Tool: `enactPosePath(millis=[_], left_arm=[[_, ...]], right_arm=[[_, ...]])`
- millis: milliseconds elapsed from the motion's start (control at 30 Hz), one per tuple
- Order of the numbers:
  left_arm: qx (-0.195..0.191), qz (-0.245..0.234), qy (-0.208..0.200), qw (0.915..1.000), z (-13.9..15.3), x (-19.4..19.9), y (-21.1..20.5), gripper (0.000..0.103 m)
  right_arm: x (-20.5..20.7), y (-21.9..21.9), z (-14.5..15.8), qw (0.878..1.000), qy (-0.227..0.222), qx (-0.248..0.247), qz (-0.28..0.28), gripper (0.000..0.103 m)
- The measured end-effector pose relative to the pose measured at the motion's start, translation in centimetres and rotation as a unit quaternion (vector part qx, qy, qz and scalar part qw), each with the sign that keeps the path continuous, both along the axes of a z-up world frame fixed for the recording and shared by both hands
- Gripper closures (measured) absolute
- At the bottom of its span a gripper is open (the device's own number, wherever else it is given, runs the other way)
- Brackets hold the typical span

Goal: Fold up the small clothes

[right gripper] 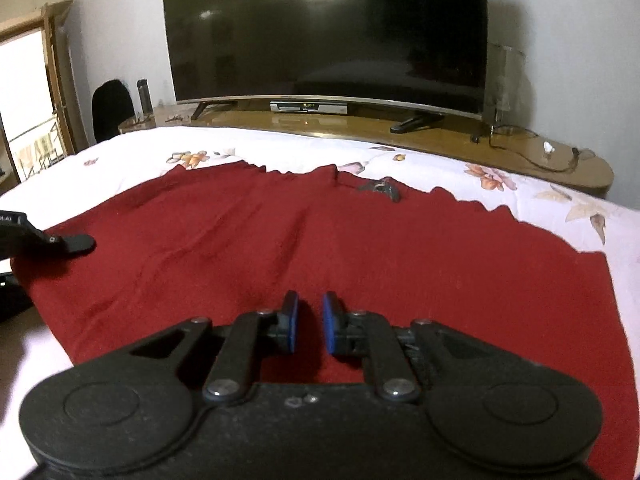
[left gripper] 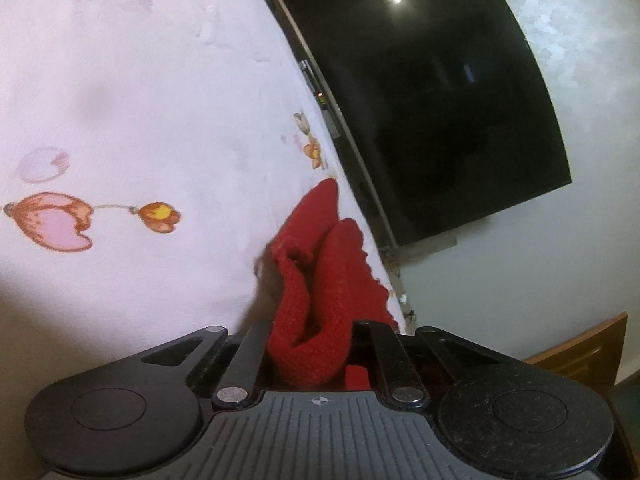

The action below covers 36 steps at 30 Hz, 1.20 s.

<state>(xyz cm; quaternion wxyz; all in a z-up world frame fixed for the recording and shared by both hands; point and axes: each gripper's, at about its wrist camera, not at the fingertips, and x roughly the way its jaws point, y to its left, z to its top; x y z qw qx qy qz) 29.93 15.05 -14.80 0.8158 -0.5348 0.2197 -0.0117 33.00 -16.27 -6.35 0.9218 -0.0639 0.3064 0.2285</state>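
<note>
A dark red knitted garment (right gripper: 320,248) lies spread on a white flowered bedsheet (right gripper: 520,188), with a small dark tag (right gripper: 380,190) near its far edge. My right gripper (right gripper: 310,326) hovers over its near middle, blue pads (right gripper: 330,330) a little apart, holding nothing. My left gripper (left gripper: 310,354) is shut on a bunched edge of the red garment (left gripper: 320,280) and lifts it off the sheet (left gripper: 140,100). The left gripper also shows at the left edge of the right wrist view (right gripper: 48,240), at the garment's left edge.
A large dark TV (right gripper: 324,32) stands on a wooden cabinet (right gripper: 440,140) beyond the bed's far edge, with a set-top box (right gripper: 308,107) under it and cables (right gripper: 532,152) at the right. A black chair (right gripper: 112,108) and a window (right gripper: 24,92) are at the left.
</note>
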Motion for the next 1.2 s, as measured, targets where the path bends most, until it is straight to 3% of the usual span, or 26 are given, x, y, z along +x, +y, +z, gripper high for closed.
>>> enactPosePath(millis=[100,233,367,500,600,700,733,767,800,900,1000,1033,1100,1200], left_arm=[[0.001,-0.011,-0.035,0.9993,2.2,0.0,-0.7,0.095],[0.04,-0.066,-0.095,0.9925,7.3,1.4,-3.2,0.095],[0.074,-0.152,-0.141,0.9754,11.8,4.0,-8.7,0.095],[0.094,-0.236,-0.147,0.9559,12.6,5.9,-14.5,0.095],[0.122,-0.294,-0.11,0.9416,10.8,7.4,-19.0,0.095],[0.177,-0.352,-0.043,0.918,7.5,8.9,-23.6,0.094],[0.196,-0.375,-0.019,0.9059,6.0,9.2,-25.2,0.094],[0.211,-0.382,-0.019,0.8995,5.4,9.0,-26.2,0.094],[0.224,-0.375,-0.028,0.8991,5.4,8.6,-26.6,0.087],[0.214,-0.392,-0.056,0.8929,7.5,7.3,-26.9,0.027],[0.228,-0.398,-0.098,0.8832,10.3,5.7,-25.6,0.023],[0.226,-0.395,-0.105,0.8843,10.9,5.2,-24.6,0.023],[0.232,-0.353,-0.104,0.9003,11.6,5.5,-21.8,0.023],[0.269,-0.262,-0.046,0.9257,10.9,7.1,-17.6,0.024]], right_arm=[[0.0,-0.1,-0.1,1.0,-0.001,0.003,-0.001,0.09],[0.3,-0.5,-0.3,1.0,0.005,0.021,-0.011,0.09],[0.5,-1.1,-0.4,0.998,0.018,0.047,-0.022,0.09],[1.2,-4.3,0.3,0.99,0.058,0.114,-0.052,0.092],[0.4,-11.2,0.9,0.967,0.068,0.2,-0.14,0.082],[-1.8,-19.3,1.0,0.932,0.058,0.28,-0.22,0.068],[-2.7,-21.7,1.1,0.922,0.053,0.3,-0.24,0.06],[-3.3,-23.4,1.2,0.915,0.051,0.311,-0.252,0.054],[-4.0,-25.0,1.4,0.91,0.049,0.32,-0.26,0.053],[-5.4,-27.4,2.1,0.903,0.046,0.337,-0.262,0.049],[-6.0,-27.6,2.9,0.9,0.048,0.362,-0.239,0.043],[-5.9,-27.3,3.1,0.9,0.052,0.369,-0.226,0.04],[-5.1,-26.3,3.1,0.901,0.068,0.381,-0.197,0.038],[-3.7,-24.1,2.7,0.905,0.097,0.38,-0.163,0.038]])
